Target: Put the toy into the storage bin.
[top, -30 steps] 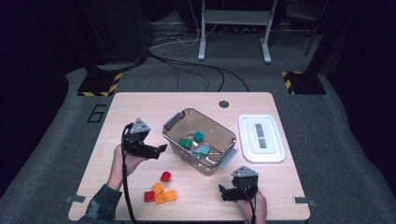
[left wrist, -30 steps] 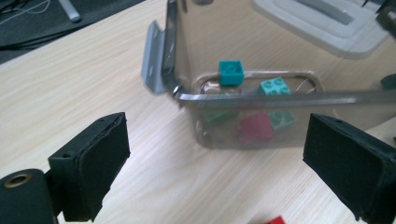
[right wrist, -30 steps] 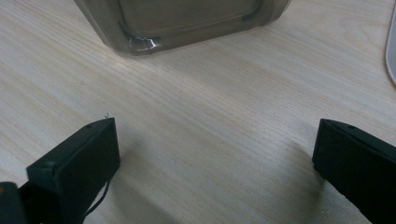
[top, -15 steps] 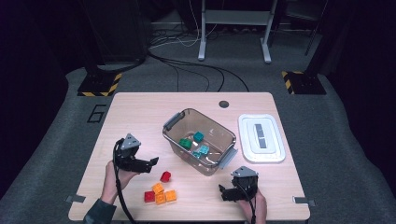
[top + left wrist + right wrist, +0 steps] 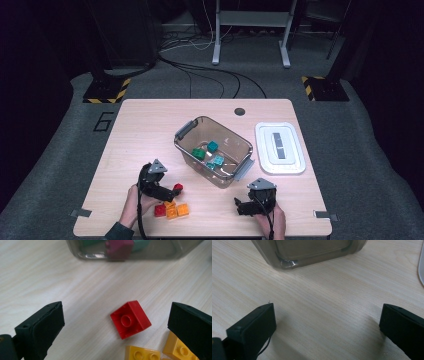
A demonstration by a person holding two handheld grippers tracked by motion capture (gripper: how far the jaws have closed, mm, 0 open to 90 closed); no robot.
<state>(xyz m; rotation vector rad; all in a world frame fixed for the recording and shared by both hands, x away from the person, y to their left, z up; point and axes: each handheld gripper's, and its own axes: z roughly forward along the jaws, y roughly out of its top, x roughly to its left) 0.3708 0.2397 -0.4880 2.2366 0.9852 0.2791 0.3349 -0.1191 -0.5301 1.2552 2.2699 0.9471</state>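
The left gripper (image 5: 117, 325), jaws just opening wide, is straddling the red brick (image 5: 130, 319) near the bin (image 5: 214, 150). Centre both pads on opposite flat sides before closing.

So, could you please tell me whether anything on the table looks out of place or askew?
Nothing is spilled or damaged. The clear bin sits at an angle to the table edge, its white lid lies off beside it, and a red brick lies skewed between the open left claw.
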